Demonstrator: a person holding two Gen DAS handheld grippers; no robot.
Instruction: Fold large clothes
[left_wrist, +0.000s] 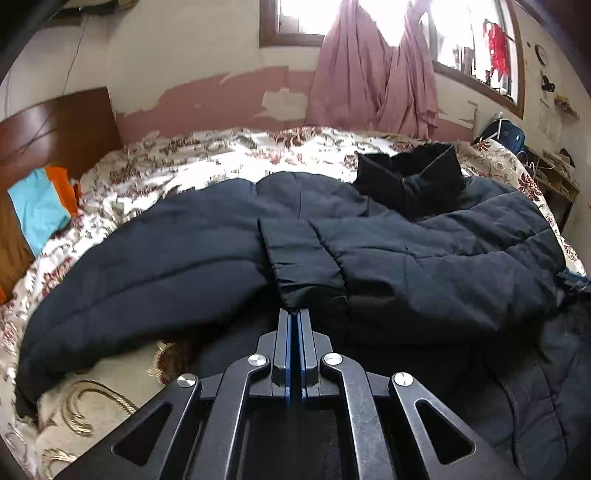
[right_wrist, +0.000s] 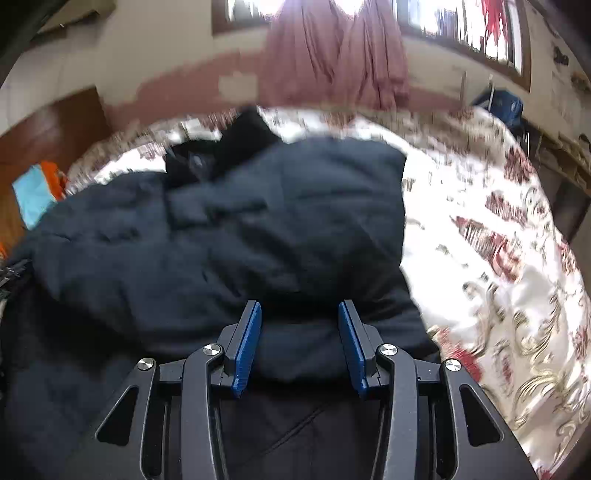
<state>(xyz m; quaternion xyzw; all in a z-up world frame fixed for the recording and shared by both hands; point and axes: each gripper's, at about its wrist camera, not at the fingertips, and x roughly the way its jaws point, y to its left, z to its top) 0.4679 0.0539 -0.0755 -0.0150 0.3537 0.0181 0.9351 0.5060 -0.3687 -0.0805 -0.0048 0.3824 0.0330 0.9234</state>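
A large dark navy padded jacket (left_wrist: 406, 236) lies spread across the bed, its collar (left_wrist: 413, 173) toward the far side. My left gripper (left_wrist: 294, 312) is shut on the cuff of a sleeve (left_wrist: 299, 266), which lies folded in over the jacket body. In the right wrist view the same jacket (right_wrist: 258, 221) fills the middle, with its right side folded over. My right gripper (right_wrist: 300, 314) is open, its blue pads (right_wrist: 246, 347) standing apart just above the jacket's near edge, holding nothing.
The bed has a white floral bedspread (right_wrist: 498, 258) and a wooden headboard (left_wrist: 55, 125) at the left, with blue and orange cloth (left_wrist: 40, 206) beside it. Pink curtains (left_wrist: 369, 74) hang under the windows. A shelf and a blue bag (left_wrist: 509, 133) stand at the far right.
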